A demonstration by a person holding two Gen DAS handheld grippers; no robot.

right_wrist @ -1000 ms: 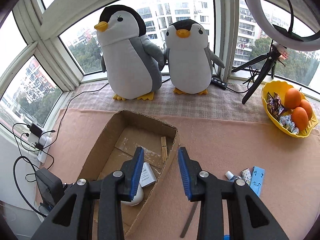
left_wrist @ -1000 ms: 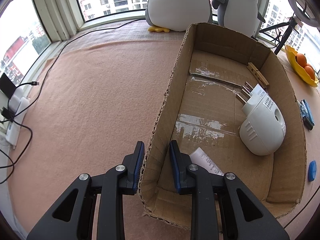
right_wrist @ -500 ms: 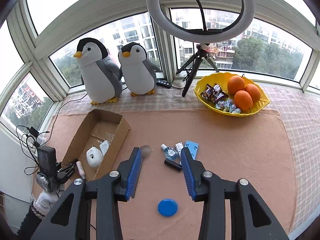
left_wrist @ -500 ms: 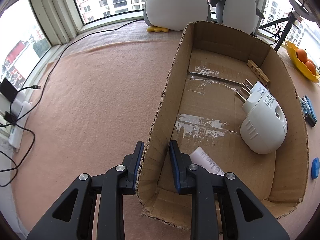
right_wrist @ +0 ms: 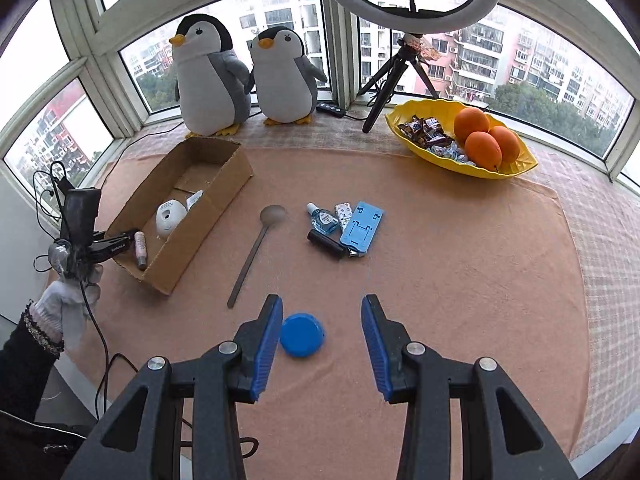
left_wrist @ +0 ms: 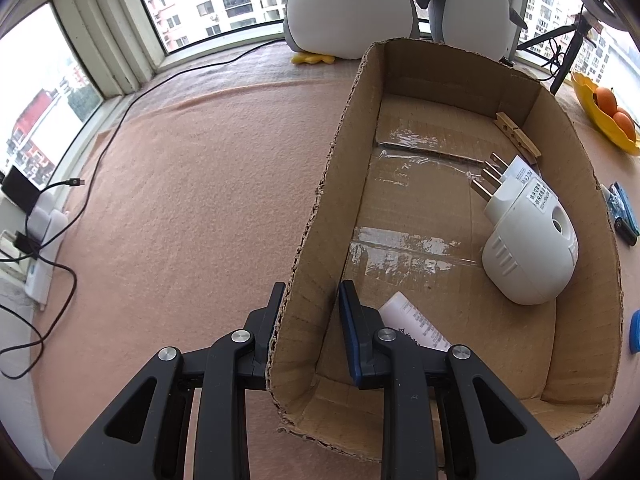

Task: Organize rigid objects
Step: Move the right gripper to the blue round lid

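The right gripper (right_wrist: 322, 338) hangs above the table (right_wrist: 460, 272), which is covered in a peach cloth, its two blue-padded fingers (right_wrist: 267, 346) spread wide and gripping nothing. The round blue plastic lid (right_wrist: 302, 334) lies flat on the cloth between them, off centre: it sits just beside the left finger, possibly touching it, and well clear of the right finger. Being a disc, the lid has no long axis, so any closing direction should serve; the relation that matters is this sideways offset, which probably calls for a small shift to the left before descent and closure. The right gripper is much the nearer of the two to the lid.

The left gripper (left_wrist: 310, 320) straddles the near left wall of the open brown cardboard box (left_wrist: 320, 220), one finger outside and one inside; the outer finger touches the wall, while a gap shows beside the inner one, so a firm clamp cannot be confirmed. Inside the box lie a white plug-in device (left_wrist: 528, 248), a wooden clothespin (left_wrist: 516, 134) and a small white tube (left_wrist: 412, 326). The box stands to the left of the lid, beyond a long metal spoon (right_wrist: 256, 248).
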